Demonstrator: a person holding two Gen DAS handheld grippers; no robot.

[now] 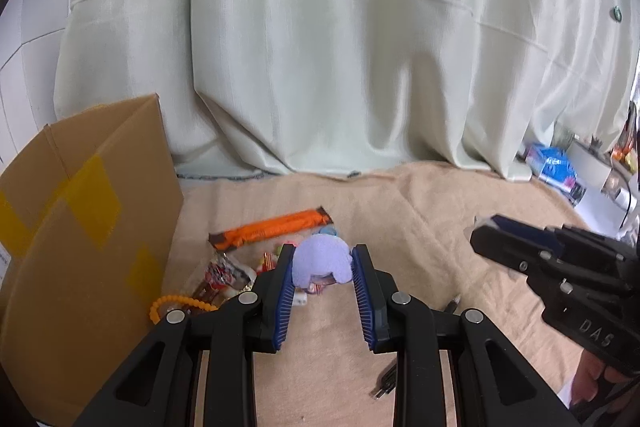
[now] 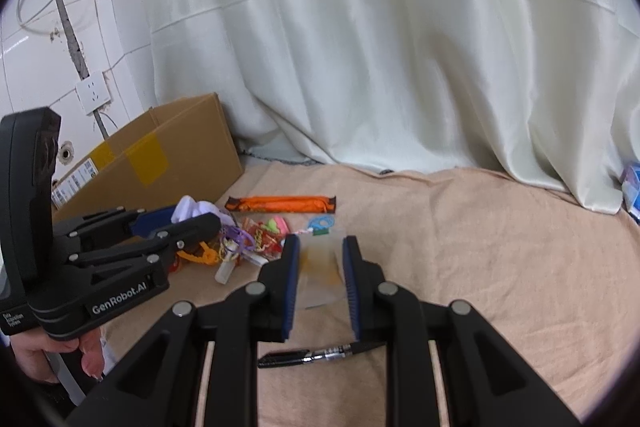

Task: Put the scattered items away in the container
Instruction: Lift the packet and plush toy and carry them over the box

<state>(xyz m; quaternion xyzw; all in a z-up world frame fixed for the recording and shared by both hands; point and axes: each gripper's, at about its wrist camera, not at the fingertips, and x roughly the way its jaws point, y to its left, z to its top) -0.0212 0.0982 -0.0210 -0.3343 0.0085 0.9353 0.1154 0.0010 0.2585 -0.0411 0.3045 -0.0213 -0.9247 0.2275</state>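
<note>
From the left wrist I lose the cardboard box [image 1: 92,227] at the picture's left edge, so its inside stays hidden from me. My left gripper [image 1: 322,267] covers most of the pile of small items [image 1: 228,275] near the blanket's [image 1: 420,227] left edge; the lavender plush [image 1: 320,261] hides what lies under it. In the right wrist view, the clear pouch [image 2: 320,267] between the fingers is blurred, its contents unreadable. The pen [image 2: 316,351] is partly behind the gripper frame.
</note>
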